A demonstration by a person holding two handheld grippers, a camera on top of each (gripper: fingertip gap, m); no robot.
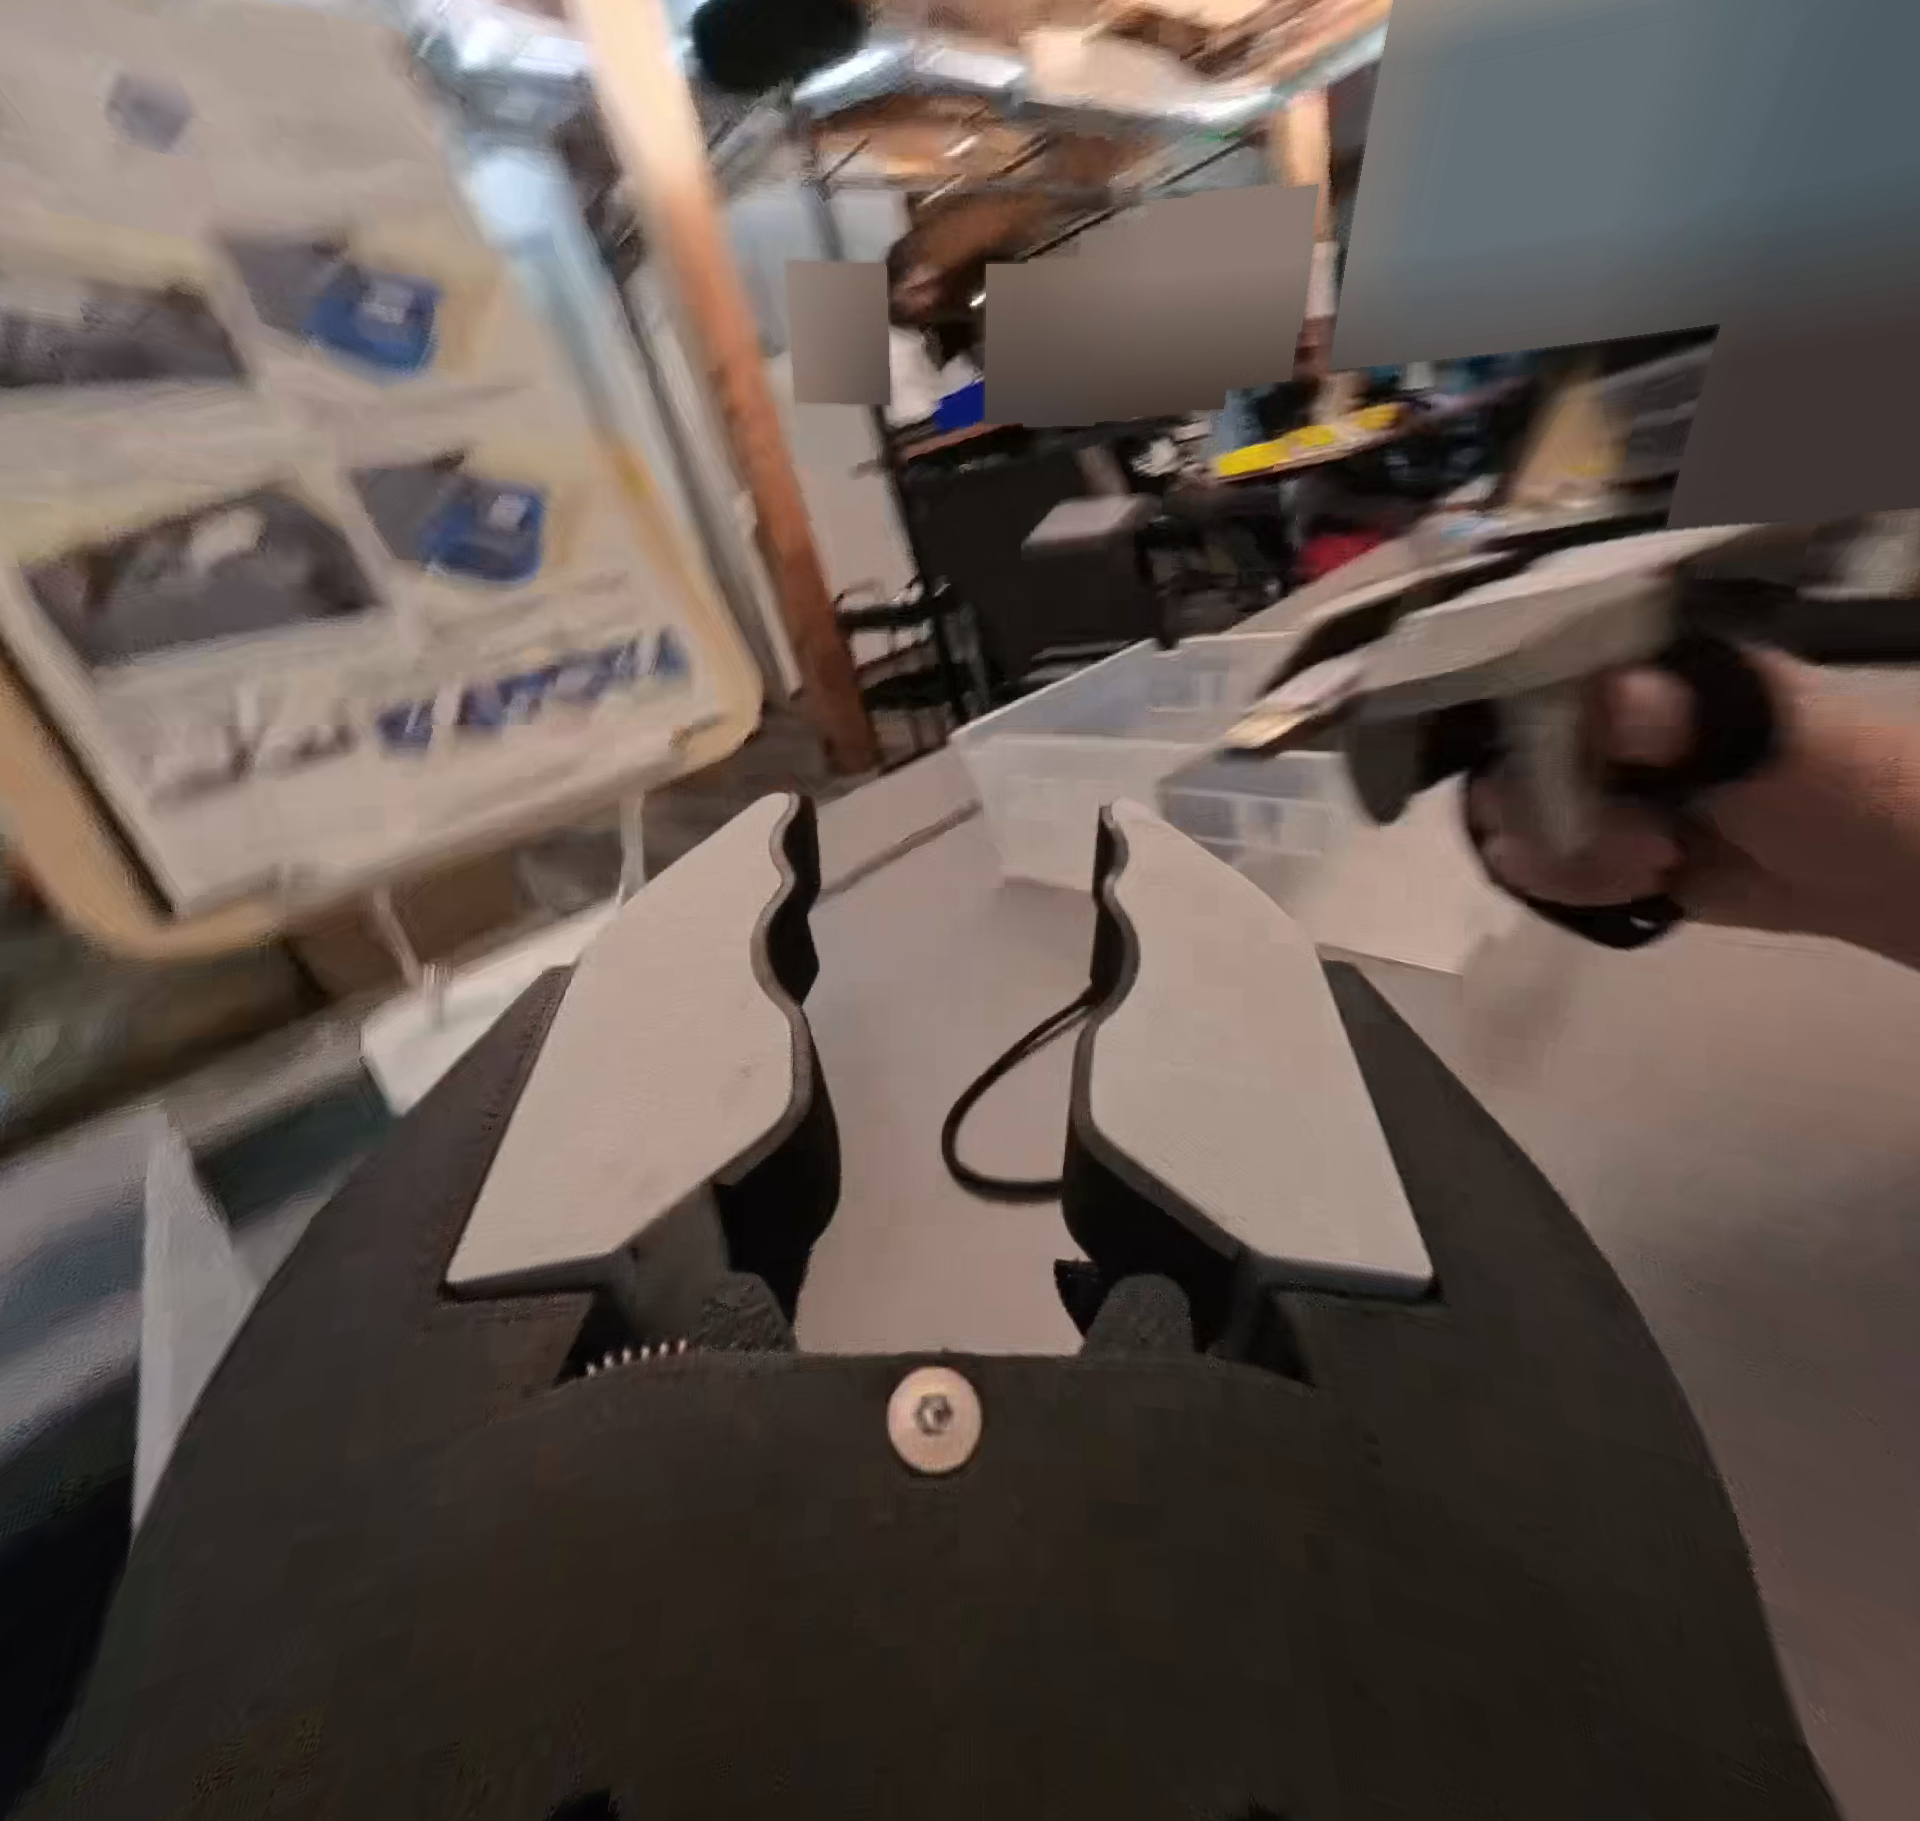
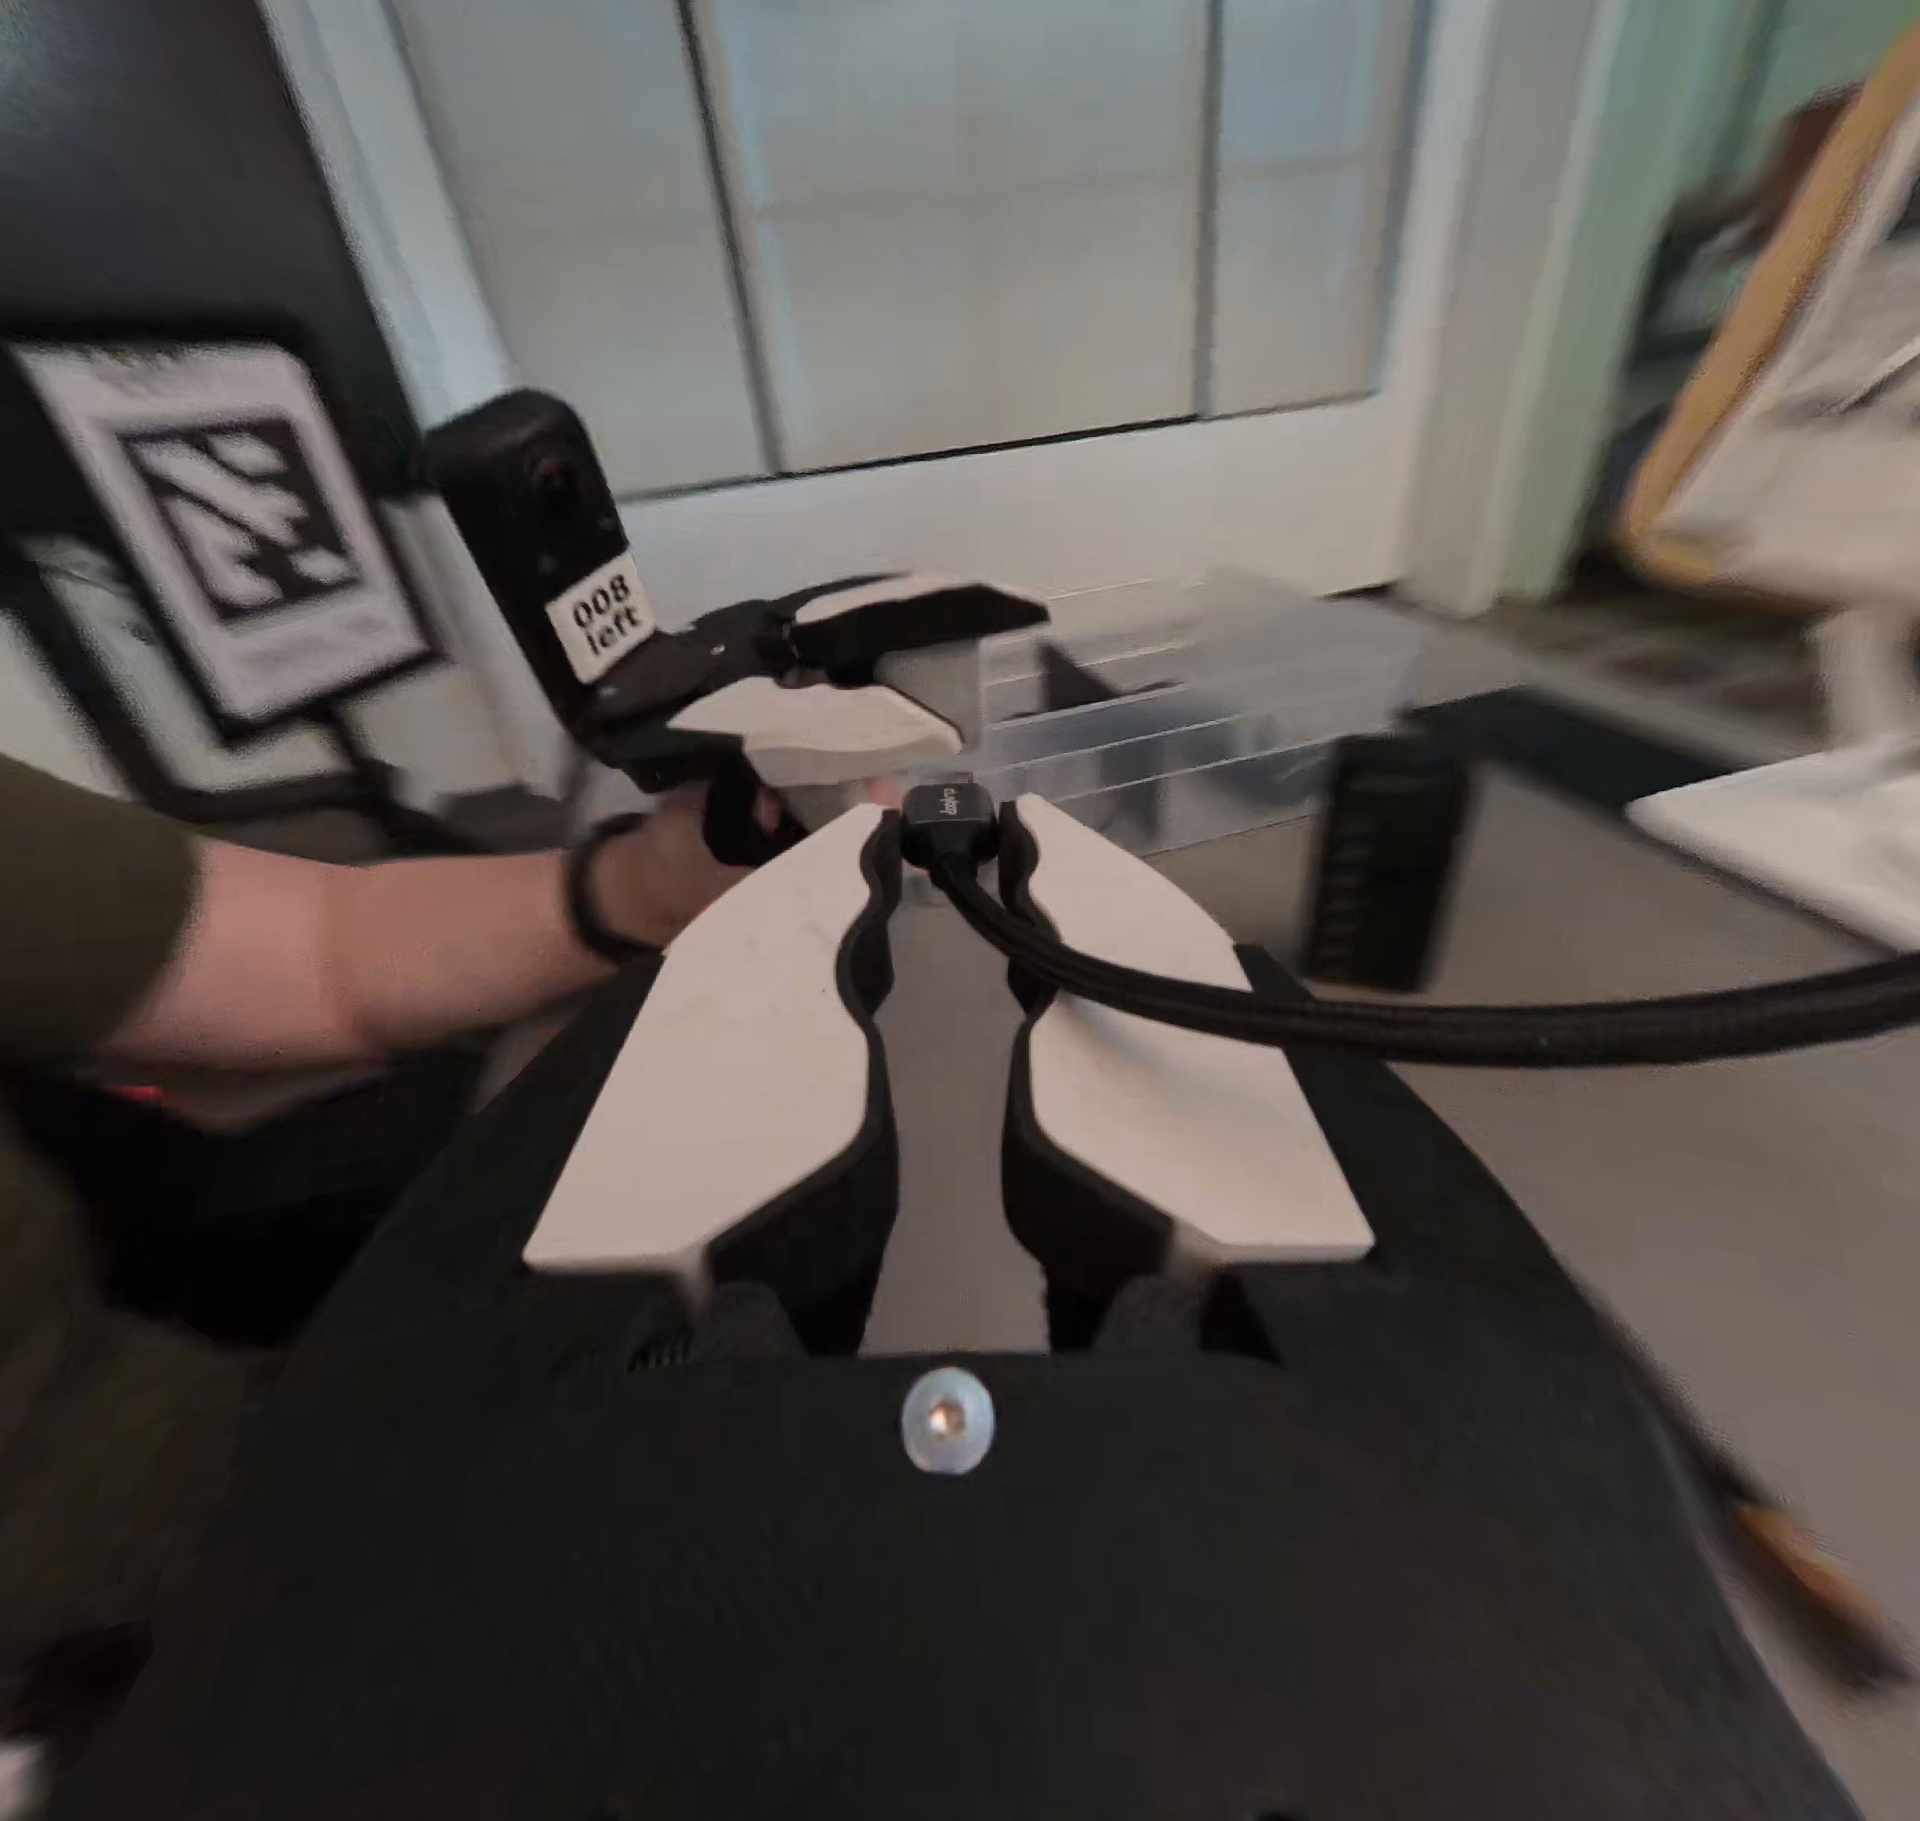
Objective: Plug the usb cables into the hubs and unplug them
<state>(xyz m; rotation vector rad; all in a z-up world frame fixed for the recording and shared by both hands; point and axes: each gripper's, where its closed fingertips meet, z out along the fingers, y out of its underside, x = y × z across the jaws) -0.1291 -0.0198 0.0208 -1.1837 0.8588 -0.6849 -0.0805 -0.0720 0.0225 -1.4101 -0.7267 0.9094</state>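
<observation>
USB cable (image 1: 997, 1106): left view, 1 loop lies on the table (image 1: 1558, 1252) beneath our left gripper (image 1: 956, 836), wide apart, empty. Right view: our right gripper (image 2: 948, 821) pinches the plug (image 2: 948, 815), likely for aiming at the hub (image 2: 1377, 867) nearby.

Bright, even indoor light; heavy motion blur and fisheye stretching toward both views' edges.
</observation>
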